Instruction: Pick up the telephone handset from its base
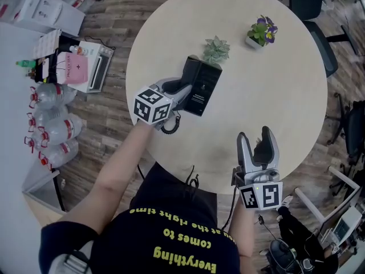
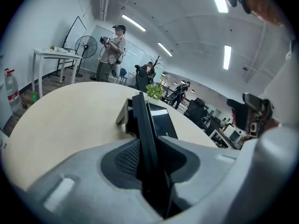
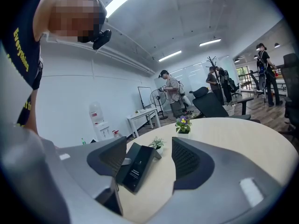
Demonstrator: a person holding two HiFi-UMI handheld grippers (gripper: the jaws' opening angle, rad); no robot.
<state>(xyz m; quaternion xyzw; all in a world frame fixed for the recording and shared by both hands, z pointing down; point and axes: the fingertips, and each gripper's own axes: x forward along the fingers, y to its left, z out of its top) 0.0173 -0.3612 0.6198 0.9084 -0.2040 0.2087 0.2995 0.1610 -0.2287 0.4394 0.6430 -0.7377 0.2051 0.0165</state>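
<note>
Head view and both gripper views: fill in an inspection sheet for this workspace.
Surface: round beige table.
Job's things: black telephone base mid-table; handset edge-on in a grip.
Clutter: green potted plant beside base; purple-flowered pot farther off.
Grippers: left gripper shut on handset; right gripper open, empty.
Cables: coiled cord by left gripper.
Surroundings: water bottles on floor, office chairs, people standing.

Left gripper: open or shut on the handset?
Shut on the handset. In its own view the left gripper has both pads pressed against the black handset's sides, with no gap showing.
</note>
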